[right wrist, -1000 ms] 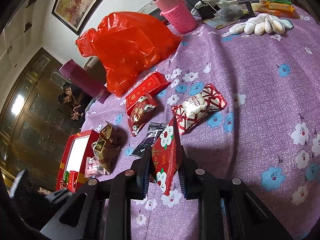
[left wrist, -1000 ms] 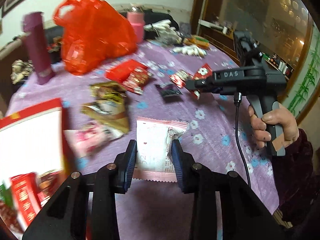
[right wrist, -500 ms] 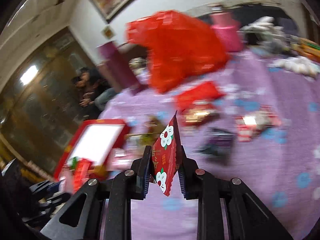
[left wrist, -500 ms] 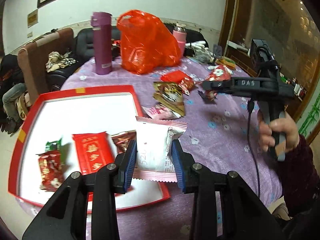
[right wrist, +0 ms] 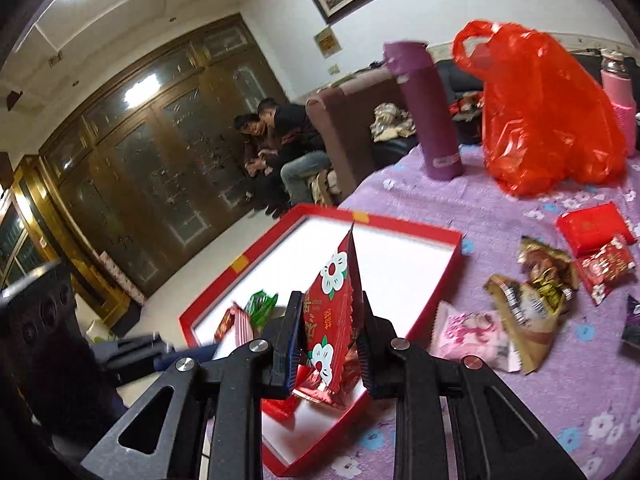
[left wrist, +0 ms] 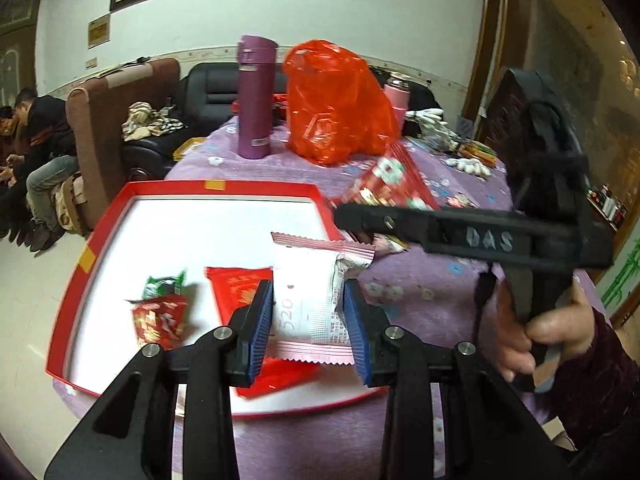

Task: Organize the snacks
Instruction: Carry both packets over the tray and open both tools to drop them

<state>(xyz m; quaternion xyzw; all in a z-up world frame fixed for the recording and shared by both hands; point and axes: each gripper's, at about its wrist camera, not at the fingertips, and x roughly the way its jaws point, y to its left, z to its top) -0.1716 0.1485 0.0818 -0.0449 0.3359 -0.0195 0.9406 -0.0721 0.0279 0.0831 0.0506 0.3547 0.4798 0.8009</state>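
your left tongs (left wrist: 308, 316) are closed on a white packet (left wrist: 310, 288) with pink crimped edges, held flat between the blue pads (left wrist: 259, 322) above the near right part of the red box (left wrist: 224, 192). under and beside it in the box lie a red packet (left wrist: 236, 286), a small red snack (left wrist: 158, 322) and a green one (left wrist: 164, 285)

your right tongs (right wrist: 327, 340) are pinched on a red flower packet (right wrist: 334, 300), standing on edge with its point up, over the box's near corner (right wrist: 320, 456). in the left view that same packet (left wrist: 390, 184) sticks up from the right tool at the box's far right edge, and your right hand (left wrist: 536, 332) grips the black handle

out on the purple bench (right wrist: 500, 420), right of the box, lie loose snacks: a pink packet (right wrist: 468, 334) just beside the box, a brown-gold pair (right wrist: 532, 292) next to it, then a red-and-white packet (right wrist: 606, 266) touching a flat red pack (right wrist: 592, 226). further back stand a purple flask (right wrist: 426, 114), an orange-red bag (right wrist: 548, 116) and a pink bottle (right wrist: 620, 96)
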